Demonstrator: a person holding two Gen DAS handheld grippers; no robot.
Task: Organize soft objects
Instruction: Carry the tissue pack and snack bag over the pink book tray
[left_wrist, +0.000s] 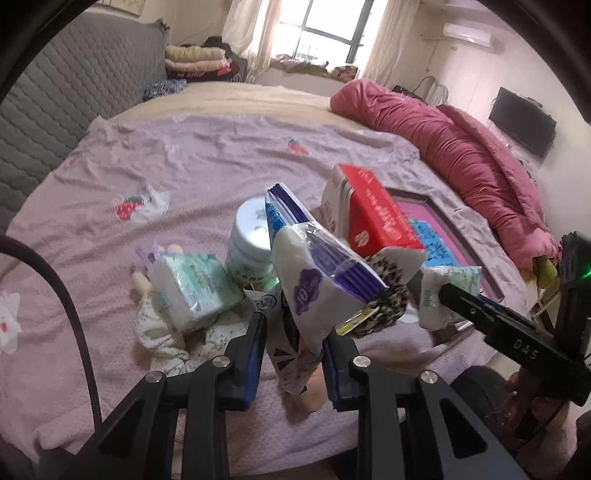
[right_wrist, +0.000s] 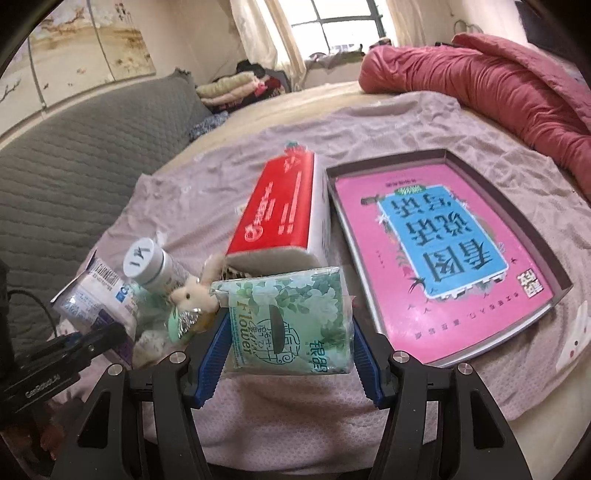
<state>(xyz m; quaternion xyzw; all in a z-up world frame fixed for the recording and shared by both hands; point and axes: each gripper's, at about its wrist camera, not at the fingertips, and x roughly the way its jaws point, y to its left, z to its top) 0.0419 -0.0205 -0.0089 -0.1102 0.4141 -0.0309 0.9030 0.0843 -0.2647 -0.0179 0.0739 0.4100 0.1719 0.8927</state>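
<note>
My left gripper (left_wrist: 293, 332) is shut on a purple-and-white tissue pack (left_wrist: 317, 273) and holds it above the bed. My right gripper (right_wrist: 290, 328) is shut on a green flower-print tissue pack (right_wrist: 288, 321), also seen in the left wrist view (left_wrist: 443, 295). A red tissue box (right_wrist: 284, 214) stands beside a shallow tray (right_wrist: 554, 273) with a pink and blue book cover inside. A second green tissue pack (left_wrist: 192, 288), a white jar (left_wrist: 251, 243), a small plush rabbit (right_wrist: 194, 291) and a floral cloth doll (left_wrist: 162, 332) lie in a pile between the grippers.
A pink strawberry-print blanket (left_wrist: 184, 155) covers the bed. A rolled red quilt (left_wrist: 461, 147) lies along the right side. A grey quilted headboard (left_wrist: 74, 92) is at the left. Crumpled white tissue (left_wrist: 9, 321) lies at the left edge.
</note>
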